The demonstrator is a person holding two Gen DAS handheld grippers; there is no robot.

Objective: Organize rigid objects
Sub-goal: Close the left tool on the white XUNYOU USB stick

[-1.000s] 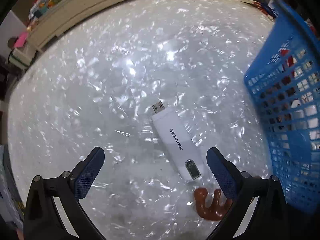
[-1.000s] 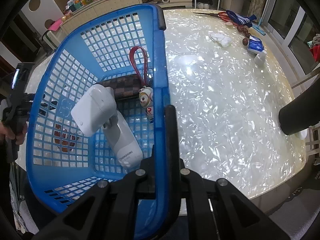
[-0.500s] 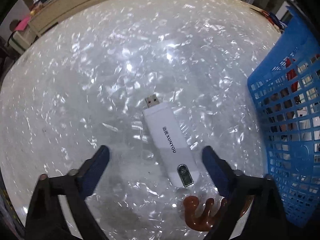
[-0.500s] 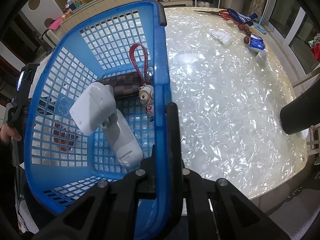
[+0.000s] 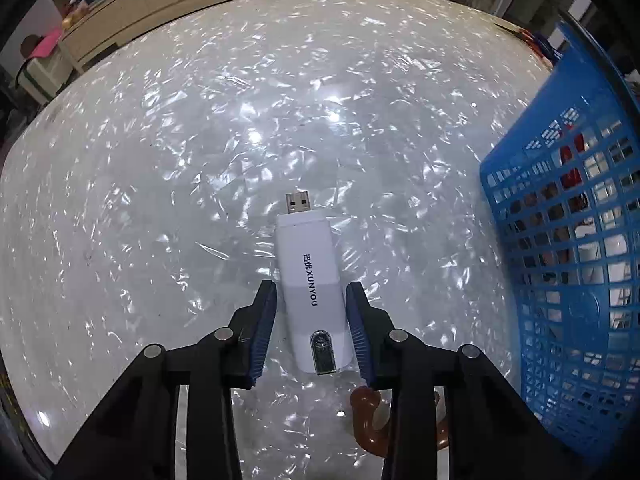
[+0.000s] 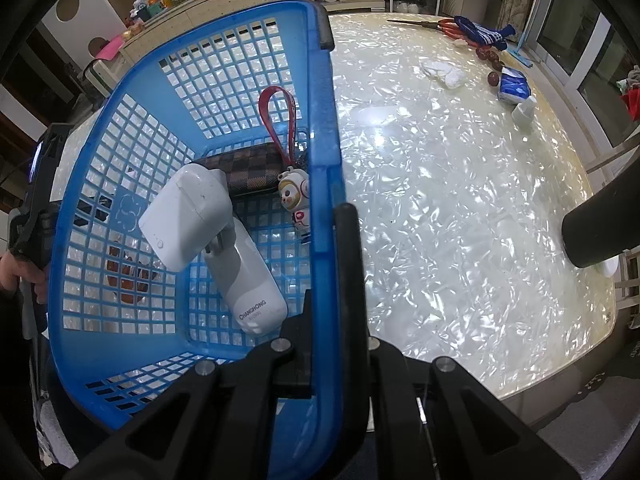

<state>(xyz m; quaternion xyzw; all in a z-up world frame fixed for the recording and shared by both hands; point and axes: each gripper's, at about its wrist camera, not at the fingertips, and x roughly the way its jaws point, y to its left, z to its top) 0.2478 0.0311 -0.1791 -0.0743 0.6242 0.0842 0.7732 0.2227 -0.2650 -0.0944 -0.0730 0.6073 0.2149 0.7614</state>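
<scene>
Fingers (image 5: 264,328) of the left gripper (image 5: 311,326) are closing around the white USB dongle (image 5: 312,284), not yet visibly pressing it. Its long axis lies between them, plug toward the table's (image 5: 160,160) far edge. Right gripper (image 6: 326,280) clamps the blue basket (image 6: 322,128) rim.

White USB dongle (image 5: 312,284) marked "XUNYOU": lies flat on the desk (image 5: 200,160), metal plug end pointing away, small dark window near its near end. Brown antler-shaped piece (image 5: 366,420) lies just behind it, partly hidden. Blue plastic basket (image 6: 320,160), lattice walls, sits on desk w/ items inside: white charger block (image 6: 184,216) resting on white "CHANGHONG" device (image 6: 252,280), brown checkered pouch (image 6: 248,168), red strap loop (image 6: 280,120) w/ small astronaut figurine (image 6: 294,196).
</scene>
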